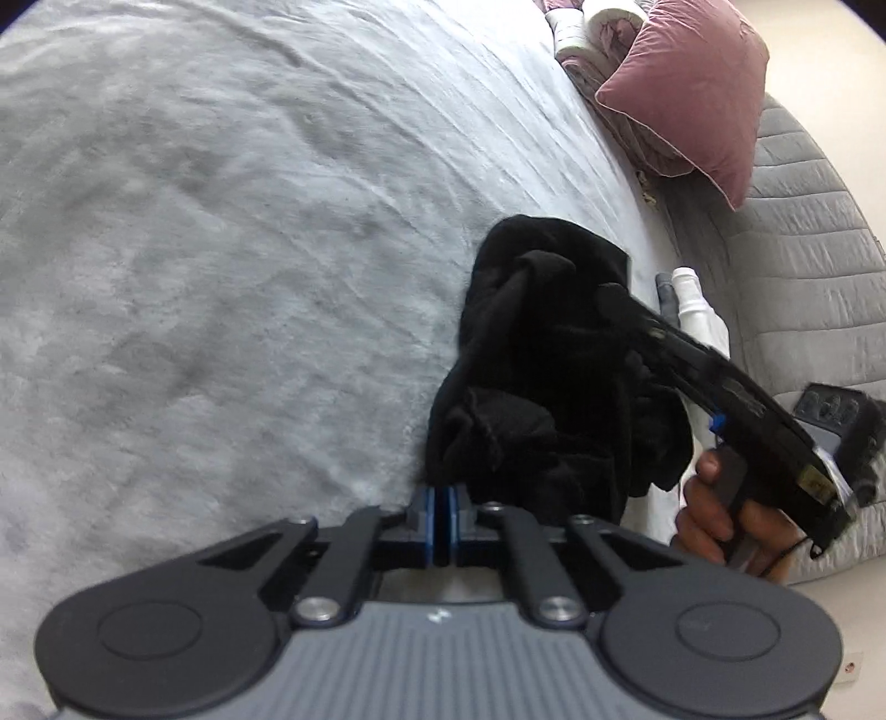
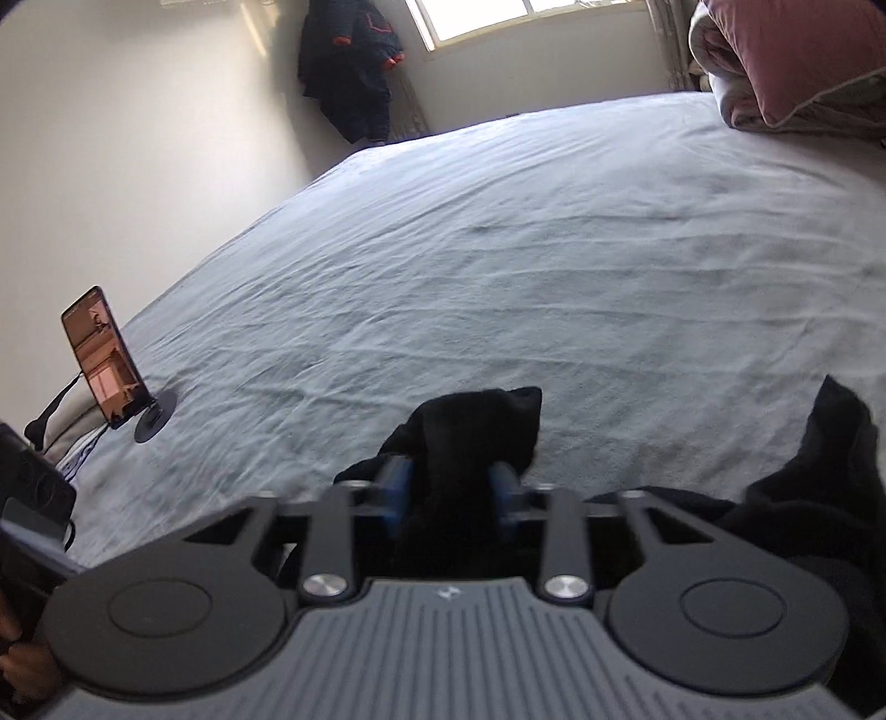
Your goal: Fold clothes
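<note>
On grey bedsheet (image 1: 221,277), black garment (image 1: 554,387) bunched between both claws, left gripper (image 1: 442,498) pinched on its near edge, right gripper (image 2: 449,487) clamping a fold.

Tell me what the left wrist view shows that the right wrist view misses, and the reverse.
Only the left wrist view shows the white bottle by the bed's edge, the grey quilted mattress side and the left gripper, shut on the black garment. Only the right wrist view shows the phone on its stand, the window and the hanging dark jacket. Both show the garment, the grey bedsheet, the pink pillow and the right gripper clamped on cloth.
</note>
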`<state>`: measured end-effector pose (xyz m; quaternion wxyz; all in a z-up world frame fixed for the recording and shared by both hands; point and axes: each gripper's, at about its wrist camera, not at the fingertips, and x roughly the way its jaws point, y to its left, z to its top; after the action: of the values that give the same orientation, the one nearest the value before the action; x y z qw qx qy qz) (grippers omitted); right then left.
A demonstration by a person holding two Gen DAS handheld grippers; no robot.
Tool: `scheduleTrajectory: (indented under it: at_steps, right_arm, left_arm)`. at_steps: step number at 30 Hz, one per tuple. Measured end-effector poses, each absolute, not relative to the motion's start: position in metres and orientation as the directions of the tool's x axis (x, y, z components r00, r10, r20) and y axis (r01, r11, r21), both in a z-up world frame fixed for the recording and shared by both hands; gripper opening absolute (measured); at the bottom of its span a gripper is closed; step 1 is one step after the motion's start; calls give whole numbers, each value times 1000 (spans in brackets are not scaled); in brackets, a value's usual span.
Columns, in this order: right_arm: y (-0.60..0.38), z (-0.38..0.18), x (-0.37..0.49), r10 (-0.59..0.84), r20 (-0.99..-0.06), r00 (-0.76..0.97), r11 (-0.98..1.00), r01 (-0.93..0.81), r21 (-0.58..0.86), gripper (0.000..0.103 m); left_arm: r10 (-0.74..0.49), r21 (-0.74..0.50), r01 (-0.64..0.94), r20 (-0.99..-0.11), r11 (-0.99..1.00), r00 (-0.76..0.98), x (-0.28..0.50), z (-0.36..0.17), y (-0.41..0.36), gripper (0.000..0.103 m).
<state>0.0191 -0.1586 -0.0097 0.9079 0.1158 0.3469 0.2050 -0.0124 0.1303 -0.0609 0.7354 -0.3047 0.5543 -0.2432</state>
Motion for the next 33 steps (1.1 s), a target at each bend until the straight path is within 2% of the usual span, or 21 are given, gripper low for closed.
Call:
scheduleTrajectory:
  at_steps: [1, 6, 10, 15, 20, 26, 29, 31, 33]
  right_arm:
    - [-157, -12, 21, 446, -583, 679, 892, -281, 354, 7]
    - [-171, 7, 13, 369, -494, 787, 914, -211, 347, 6]
    - [-188, 22, 6, 312, -428, 848, 921, -160, 355, 6]
    - [-194, 29, 0, 257, -394, 882, 937, -127, 325, 5]
    - [-194, 27, 4, 217, -413, 885, 949, -91, 303, 5]
    - [-198, 21, 10, 152, -487, 860, 970, -36, 240, 5]
    - [-199, 13, 9, 103, -544, 833, 985, -9, 172, 5]
    - [-205, 7, 11, 98, -579, 810, 983, 12, 183, 5]
    - [-209, 4, 11, 102, -603, 791, 978, 30, 205, 5]
  left_arm:
    - [-687, -709, 30, -671, 705, 280, -12, -58, 133, 5]
    - [-582, -610, 81, -696, 788, 421, -15, -31, 159, 4]
    - [-498, -550, 69, -687, 832, 530, -17, -13, 183, 5]
    - [-409, -514, 13, -668, 858, 622, -11, -2, 205, 3]
    - [-399, -550, -55, -667, 833, 630, -3, -5, 213, 4]
    - [-342, -499, -94, -708, 862, 618, -5, -2, 209, 6]
    - [-323, -469, -94, -726, 878, 607, -10, -2, 208, 13]
    - [-411, -546, -72, -705, 834, 578, -11, -9, 207, 31]
    - [-492, -613, -49, -677, 789, 547, -12, -14, 202, 40]
